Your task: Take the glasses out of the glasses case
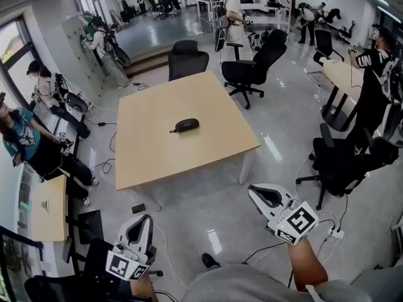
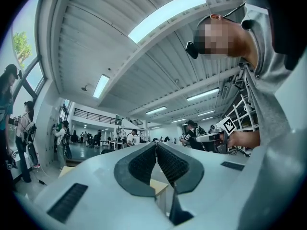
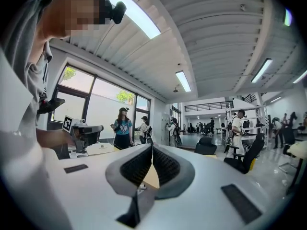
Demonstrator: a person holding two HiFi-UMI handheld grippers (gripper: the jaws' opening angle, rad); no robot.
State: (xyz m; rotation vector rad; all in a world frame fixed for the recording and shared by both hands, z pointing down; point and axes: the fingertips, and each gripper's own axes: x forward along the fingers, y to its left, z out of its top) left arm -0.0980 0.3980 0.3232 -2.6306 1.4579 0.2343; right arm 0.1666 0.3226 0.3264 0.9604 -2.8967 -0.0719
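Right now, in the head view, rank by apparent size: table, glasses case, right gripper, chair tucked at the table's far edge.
1. Wooden table
2. Right gripper, only because it is near the camera
3. Black office chair at the far edge
4. Glasses case

The pale wooden square table (image 1: 189, 159) is bare all round the small black oval glasses case (image 1: 184, 125), so the case can be reached from every side. Between the table's near edge and the left gripper (image 1: 140, 221) and right gripper (image 1: 258, 190) there is open glossy grey floor (image 1: 201, 200). Only a small dark flat object (image 1: 138, 208) lies there, by the table's near left corner. Thin black cables (image 1: 104, 165) trail off the left edge. Two black office chairs (image 1: 187, 58) (image 1: 252, 68) stand at the far side, apart from the tabletop. A black swivel chair (image 1: 340, 162) blocks the right flank. A narrow wooden side desk (image 1: 47, 209) and a person in a teal shirt (image 1: 25, 140) crowd the left.
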